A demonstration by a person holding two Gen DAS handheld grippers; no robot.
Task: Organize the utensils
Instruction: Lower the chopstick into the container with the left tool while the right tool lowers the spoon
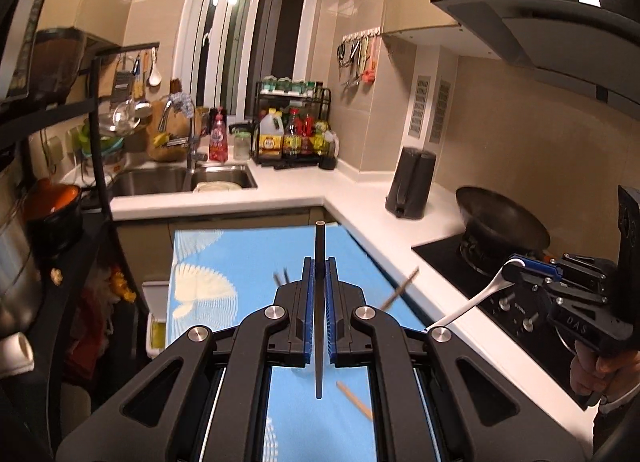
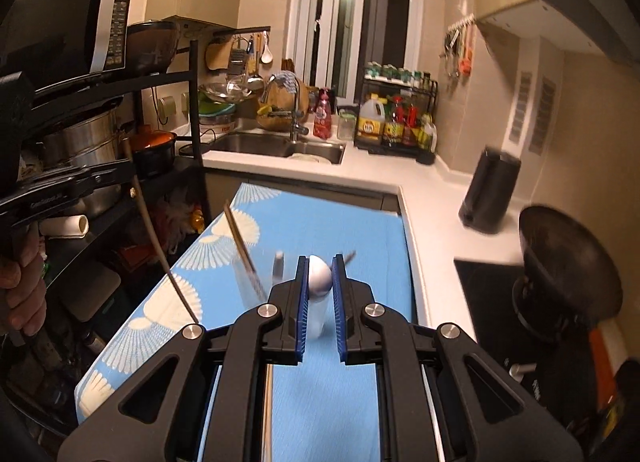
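Note:
My left gripper (image 1: 319,268) is shut on a dark chopstick (image 1: 319,246) that stands upright between its blue pads, above the blue patterned cloth (image 1: 224,262). My right gripper (image 2: 319,268) is shut on a white spoon (image 2: 319,280); in the left wrist view the spoon (image 1: 472,304) hangs from that gripper (image 1: 520,270) at the right. In the right wrist view the left gripper (image 2: 120,172) is at the far left with the chopstick (image 2: 160,250) slanting down. Wooden chopsticks (image 1: 400,288) and another utensil (image 2: 279,262) lie blurred on the cloth.
A white L-shaped counter (image 1: 360,190) holds a sink (image 1: 180,178), a condiment rack (image 1: 294,134), a black kettle (image 1: 410,182) and a wok (image 1: 500,222) on a stove. A black shelf (image 2: 160,82) with pots and a microwave stands at the left.

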